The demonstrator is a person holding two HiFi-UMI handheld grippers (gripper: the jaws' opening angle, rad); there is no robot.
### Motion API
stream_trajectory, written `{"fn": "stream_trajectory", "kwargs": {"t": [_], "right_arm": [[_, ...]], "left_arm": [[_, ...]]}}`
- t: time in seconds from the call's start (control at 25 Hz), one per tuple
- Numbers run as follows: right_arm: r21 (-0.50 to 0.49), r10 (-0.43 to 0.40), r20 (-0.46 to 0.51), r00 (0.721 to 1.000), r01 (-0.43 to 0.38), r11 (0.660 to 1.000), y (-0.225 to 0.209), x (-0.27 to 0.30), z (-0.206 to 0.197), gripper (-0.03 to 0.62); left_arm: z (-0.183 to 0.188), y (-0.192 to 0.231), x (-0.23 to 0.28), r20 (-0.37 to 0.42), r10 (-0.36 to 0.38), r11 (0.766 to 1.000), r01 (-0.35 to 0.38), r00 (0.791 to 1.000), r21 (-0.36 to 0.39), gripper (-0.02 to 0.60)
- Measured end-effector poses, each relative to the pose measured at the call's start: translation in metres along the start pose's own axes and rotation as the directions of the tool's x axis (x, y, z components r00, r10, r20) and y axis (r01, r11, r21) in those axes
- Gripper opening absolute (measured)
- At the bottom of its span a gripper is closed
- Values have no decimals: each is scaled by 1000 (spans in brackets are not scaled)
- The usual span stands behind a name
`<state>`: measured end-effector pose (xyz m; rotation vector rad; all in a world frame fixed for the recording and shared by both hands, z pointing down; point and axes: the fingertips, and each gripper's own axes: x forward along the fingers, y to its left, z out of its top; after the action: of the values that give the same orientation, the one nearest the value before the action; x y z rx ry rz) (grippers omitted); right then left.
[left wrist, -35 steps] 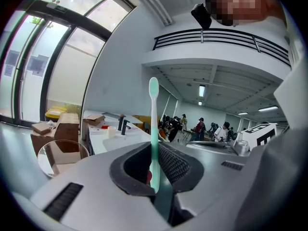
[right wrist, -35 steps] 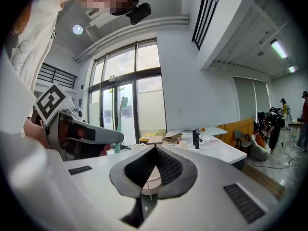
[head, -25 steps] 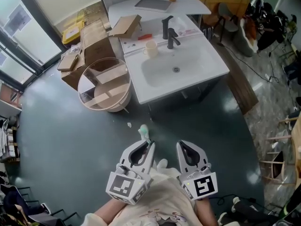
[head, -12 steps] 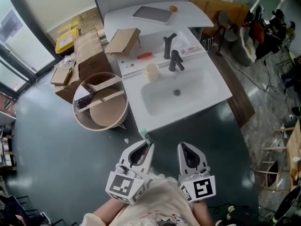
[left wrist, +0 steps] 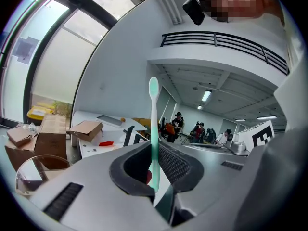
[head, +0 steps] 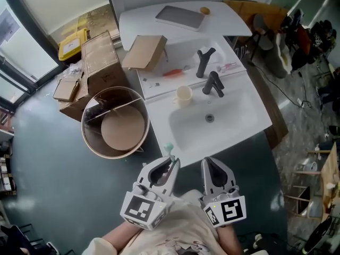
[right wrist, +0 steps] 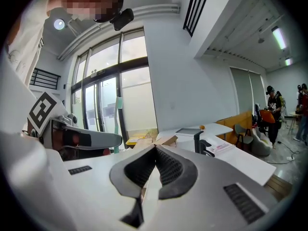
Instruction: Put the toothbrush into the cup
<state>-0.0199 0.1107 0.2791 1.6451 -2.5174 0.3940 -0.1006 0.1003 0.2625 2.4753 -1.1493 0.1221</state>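
Observation:
A mint-green and white toothbrush (left wrist: 153,110) stands upright between the jaws of my left gripper (left wrist: 155,150), which is shut on its handle. In the head view the brush head (head: 169,147) pokes out past the left gripper (head: 173,162), just at the front rim of the white sink (head: 247,122). The cream cup (head: 184,95) stands on the sink's back ledge, left of the dark faucet (head: 213,84) and well ahead of both grippers. My right gripper (head: 206,162) is beside the left one, shut with nothing in it (right wrist: 155,149).
A round wooden basket (head: 116,122) stands on the floor left of the sink, with cardboard boxes (head: 98,57) behind it. A small cardboard box (head: 146,52) and a red item (head: 173,73) lie on the ledge. A grey tray (head: 180,17) lies on the counter behind.
Both grippers have moved forward together toward the sink, which now lies just ahead of their tips. The left one still holds the toothbrush and the right stays shut.

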Motion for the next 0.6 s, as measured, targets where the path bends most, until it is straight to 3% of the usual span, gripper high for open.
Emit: {"fn": "stream_trajectory", "kwargs": {"t": [0.2,0.48,0.6], "right_arm": [[2,-16,-10,1000,17,1000,1,23,3,15],[-1,60,-69,996,-60,998,2,53,2,15],[7,104,-73,992,-104,995,-4,63,5,15]], "left_arm": [[3,28,8,-11,5,1000,-6,1000,-24,54],[12,48,26,-31,60,996,-62,998,-70,54],[14,43,40,-31,53,997,-54,998,-50,54]]}}
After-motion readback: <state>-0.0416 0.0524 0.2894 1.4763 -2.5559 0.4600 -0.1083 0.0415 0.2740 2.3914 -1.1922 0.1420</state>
